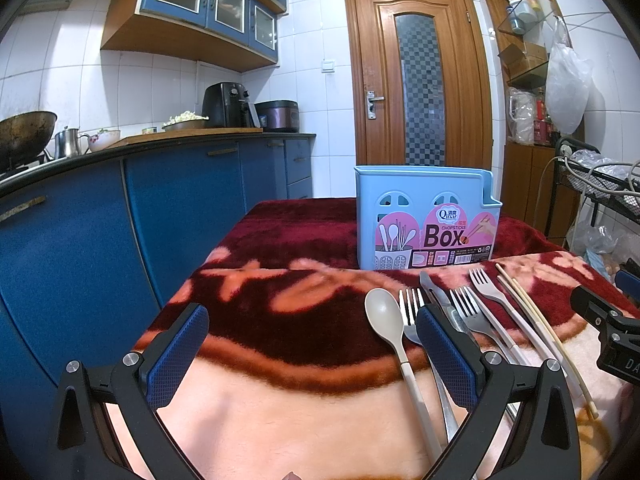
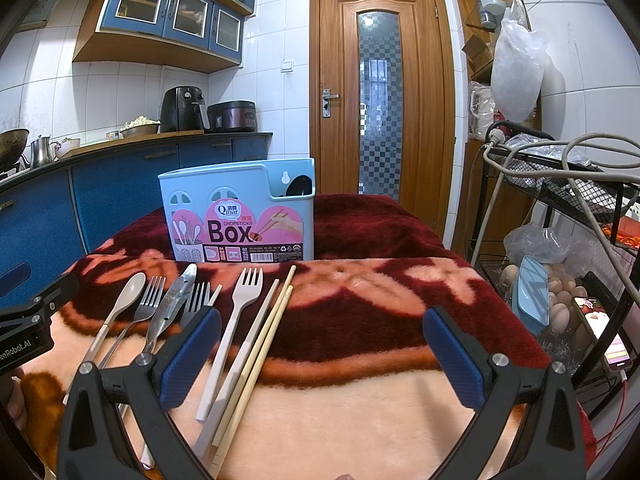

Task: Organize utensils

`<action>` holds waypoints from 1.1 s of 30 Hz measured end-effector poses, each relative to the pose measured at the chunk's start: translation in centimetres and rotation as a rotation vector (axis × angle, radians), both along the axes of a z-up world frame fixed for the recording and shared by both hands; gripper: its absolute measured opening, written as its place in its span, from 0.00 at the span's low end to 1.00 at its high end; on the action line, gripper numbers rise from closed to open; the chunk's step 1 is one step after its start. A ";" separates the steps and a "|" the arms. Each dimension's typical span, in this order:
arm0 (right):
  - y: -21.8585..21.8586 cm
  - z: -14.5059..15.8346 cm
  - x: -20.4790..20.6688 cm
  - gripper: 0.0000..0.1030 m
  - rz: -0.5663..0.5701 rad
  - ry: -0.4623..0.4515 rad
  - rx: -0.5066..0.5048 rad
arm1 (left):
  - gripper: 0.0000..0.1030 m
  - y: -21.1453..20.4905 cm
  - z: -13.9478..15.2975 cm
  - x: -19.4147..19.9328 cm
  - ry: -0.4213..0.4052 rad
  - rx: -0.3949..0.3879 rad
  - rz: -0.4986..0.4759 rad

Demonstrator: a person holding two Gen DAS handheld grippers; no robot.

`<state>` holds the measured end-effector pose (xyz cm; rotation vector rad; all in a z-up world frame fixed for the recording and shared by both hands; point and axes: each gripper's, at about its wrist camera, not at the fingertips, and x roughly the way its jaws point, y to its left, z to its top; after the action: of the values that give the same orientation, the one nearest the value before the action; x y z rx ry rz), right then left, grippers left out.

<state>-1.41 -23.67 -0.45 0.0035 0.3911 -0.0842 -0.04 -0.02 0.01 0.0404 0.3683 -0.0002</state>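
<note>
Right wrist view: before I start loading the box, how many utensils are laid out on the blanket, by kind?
Spoons: 1, beige spoon
Forks: 3, two metal forks and one beige fork
Knives: 1, metal knife
Chopsticks: 3 sticks, two wooden chopsticks and one beige chopstick
Total: 8

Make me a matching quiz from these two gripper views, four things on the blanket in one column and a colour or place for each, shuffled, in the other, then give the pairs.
Things:
1. spoon
2. chopsticks box
3. wooden chopsticks
4. knife

Descriptions:
A. light blue, standing upright behind the utensils
B. beige, at the left end of the row
C. metal, lying between two metal forks
D. pale wood, at the right end of the row

Pairs: 1-B, 2-A, 3-D, 4-C
</note>
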 end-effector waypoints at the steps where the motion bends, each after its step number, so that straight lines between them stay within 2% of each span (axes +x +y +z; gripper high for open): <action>1: 0.0 0.0 0.0 1.00 0.000 0.000 0.000 | 1.00 0.0 0.0 0.0 0.000 0.000 0.000; 27: -0.1 0.0 0.1 1.00 0.002 0.002 0.002 | 1.00 -0.1 0.3 -0.2 0.011 0.008 0.001; 33: -0.5 0.2 0.0 1.00 0.029 0.048 0.029 | 1.00 0.0 0.4 1.3 0.071 0.018 -0.014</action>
<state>-1.38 -24.16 -0.28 0.0246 0.4406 -0.0500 1.27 -0.02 0.40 0.0605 0.4390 -0.0127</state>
